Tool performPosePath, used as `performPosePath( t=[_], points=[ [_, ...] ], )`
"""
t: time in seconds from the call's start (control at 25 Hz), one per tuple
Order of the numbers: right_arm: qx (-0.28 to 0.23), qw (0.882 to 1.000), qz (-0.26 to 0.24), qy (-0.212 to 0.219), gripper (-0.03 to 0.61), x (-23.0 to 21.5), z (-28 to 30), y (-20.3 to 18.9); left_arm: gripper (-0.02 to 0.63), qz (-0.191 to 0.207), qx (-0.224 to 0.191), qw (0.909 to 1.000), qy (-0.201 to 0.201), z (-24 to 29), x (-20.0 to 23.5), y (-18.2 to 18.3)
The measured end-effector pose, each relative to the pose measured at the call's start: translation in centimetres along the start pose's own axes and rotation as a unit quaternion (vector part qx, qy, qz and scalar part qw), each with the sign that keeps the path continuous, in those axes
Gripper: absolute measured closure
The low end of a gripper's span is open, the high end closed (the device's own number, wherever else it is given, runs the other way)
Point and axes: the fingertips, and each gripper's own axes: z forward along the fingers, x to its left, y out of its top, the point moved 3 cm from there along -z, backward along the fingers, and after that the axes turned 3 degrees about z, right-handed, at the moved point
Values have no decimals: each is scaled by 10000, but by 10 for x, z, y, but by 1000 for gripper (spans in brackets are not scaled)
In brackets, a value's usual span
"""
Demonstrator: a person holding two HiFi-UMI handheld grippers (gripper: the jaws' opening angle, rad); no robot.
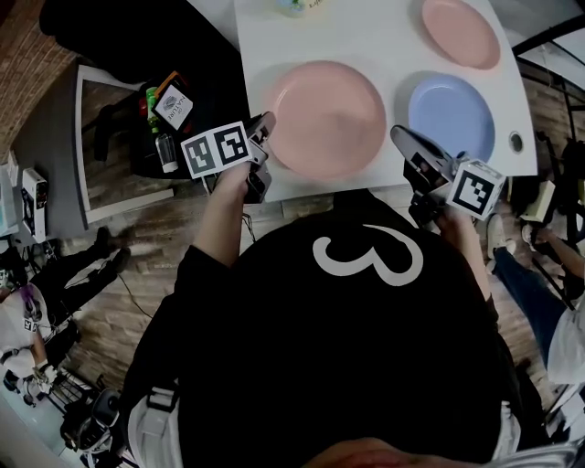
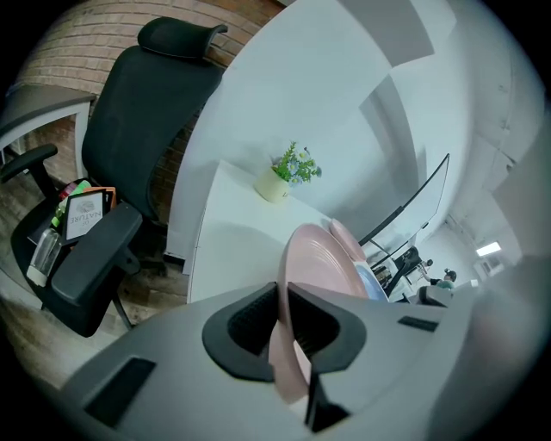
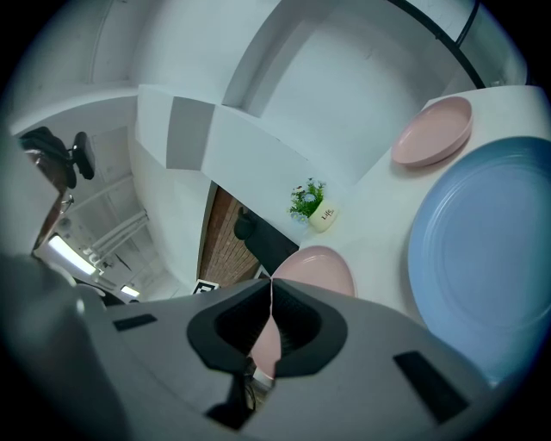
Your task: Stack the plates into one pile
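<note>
Three plates are on the white table [image 1: 384, 55]: a large pink plate [image 1: 329, 119] in the middle, a blue plate [image 1: 451, 114] to its right and a second pink plate [image 1: 460, 32] at the far right corner. My left gripper [image 1: 265, 123] is shut on the large pink plate's left rim; in the left gripper view the rim [image 2: 284, 344] runs between the pads. My right gripper [image 1: 399, 135] hovers at the blue plate's near left edge, its jaws shut with nothing between them. The right gripper view shows the blue plate [image 3: 482, 250] and both pink plates [image 3: 323, 263] [image 3: 435, 131].
A small potted plant [image 1: 292, 7] stands at the table's far edge. Left of the table is a black office chair [image 2: 146, 112] with a bottle and a small box [image 1: 172, 107] on its seat. A cable hole [image 1: 516, 142] sits by the table's right edge.
</note>
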Motion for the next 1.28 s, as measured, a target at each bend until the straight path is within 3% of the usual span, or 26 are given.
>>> performPosePath(
  t=[0.16,0.52,0.76,1.28],
  points=[
    [-143,9999,-3,18,554,11,-11,-9,580,77,-27,9999,-114,-8,-8,-2],
    [-491,9976,-138,-469,554,16,-53,-31,580,245,-7,9983,-536,-8,-34,-2],
    [-843,9954,7,-457,554,13,-91,-30,580,511,44,9957,-770,12,-79,3],
    [-1396,9859,304,-871,554,0,-124,-30,580,697,590,9886,-1201,53,-111,-3]
  ],
)
